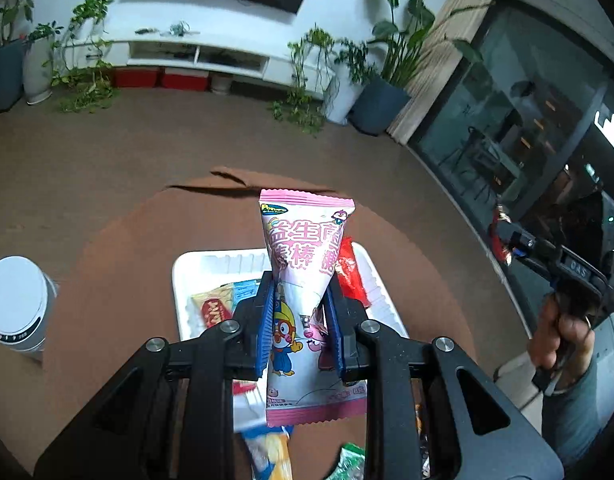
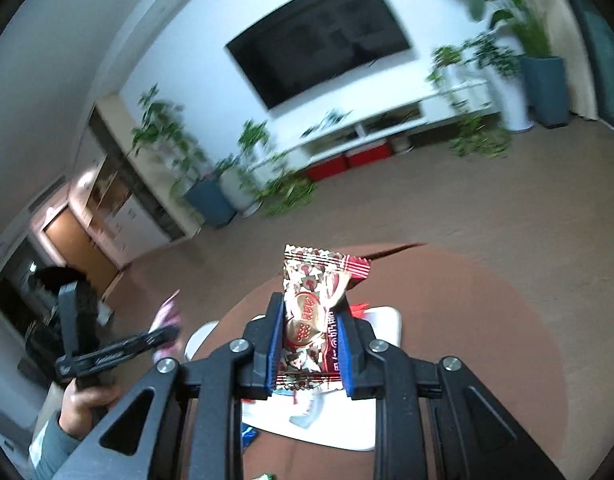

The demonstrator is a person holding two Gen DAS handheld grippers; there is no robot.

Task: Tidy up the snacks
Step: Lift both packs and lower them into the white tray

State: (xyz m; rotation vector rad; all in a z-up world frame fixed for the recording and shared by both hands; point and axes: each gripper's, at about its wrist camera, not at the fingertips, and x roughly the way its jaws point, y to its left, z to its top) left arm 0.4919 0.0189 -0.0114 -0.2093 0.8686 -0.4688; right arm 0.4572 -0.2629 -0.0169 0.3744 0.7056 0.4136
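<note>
Pink and white foil fills the middle of your left wrist view: the left hand-held gripper [image 1: 301,320] is clamped on a pink lollipop packet [image 1: 307,280], its blue ribbed pads pressing the wrapper from both sides, with the printed top standing up above the fingertips and the bottom seam hanging below them. Under it sits a white tray [image 1: 187,276] on the round brown bench [image 1: 119,264], and inside the tray you can see a yellow-and-red snack bar [image 1: 213,308] and a red wrapper [image 1: 351,276] partly behind the packet. More loose packets lie at the near edge of the bench, a blue-and-yellow one [image 1: 267,452] and a green one [image 1: 351,464]. A white cylinder [image 1: 15,304] stands off to the left of the bench. Your right hand [image 1: 563,332] shows at the far right, holding its own tool. In the right wrist view, the right hand-held gripper [image 2: 311,344] is clenched on a red-and-gold candy wrapper [image 2: 315,312], held upright between the blue pads above the same white tray. Your left hand [image 2: 87,400] appears at the lower left of that view, with a blurred edge of the pink packet beyond its tool.
</note>
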